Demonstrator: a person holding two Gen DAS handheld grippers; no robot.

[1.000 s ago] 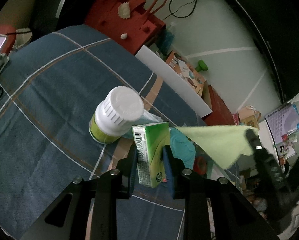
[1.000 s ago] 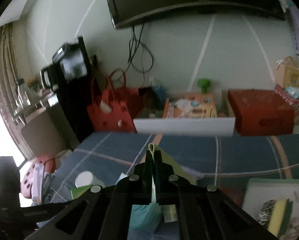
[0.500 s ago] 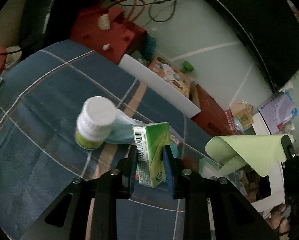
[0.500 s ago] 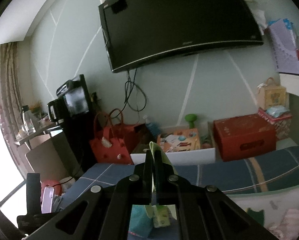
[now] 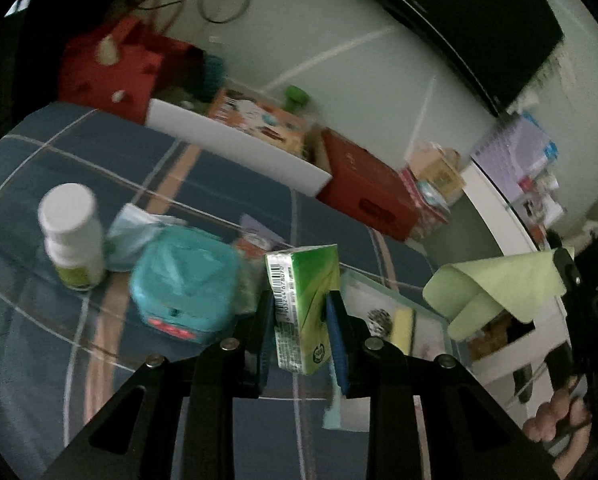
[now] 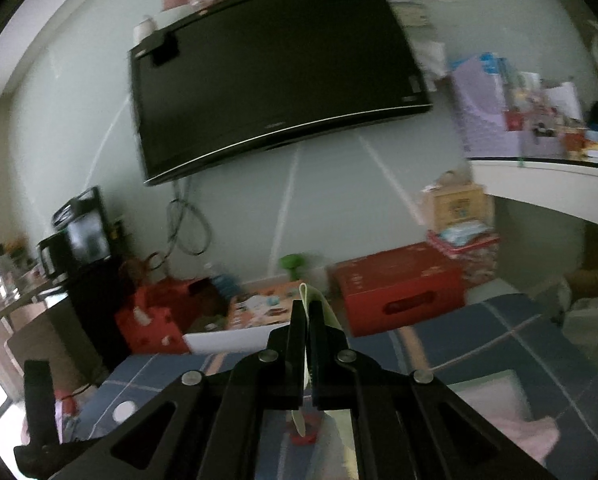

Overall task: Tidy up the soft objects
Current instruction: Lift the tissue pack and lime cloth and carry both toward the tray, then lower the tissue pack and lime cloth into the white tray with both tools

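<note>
Left gripper [image 5: 299, 320]: jaws pinching green tissue pack [image 5: 301, 304], now carried past white-capped bottle [image 5: 73, 236] and teal wipes pack [image 5: 183, 284] toward tray [image 5: 395, 300]. Right gripper [image 6: 308, 344]: jaws pressed onto light-green cloth [image 5: 495, 292], lifted higher than before. Judgement: both items in transit; deposit pending.

My left hand-held gripper [image 5: 301, 334] has a carton [image 5: 303, 304] between its fingers, above the bed [image 5: 39, 184]. Ahead and to its left I see a pack [image 5: 183, 284] on the bed, and a bottle [image 5: 73, 236] stands further left. Beyond the bed's far edge sits a box [image 5: 369, 188]. Off to the right, my right hand-held gripper [image 6: 308, 322] pinches a cloth [image 5: 495, 288], which hangs over a tray [image 5: 395, 294]. A TV [image 6: 275, 80] hangs on the wall ahead of it.
</note>
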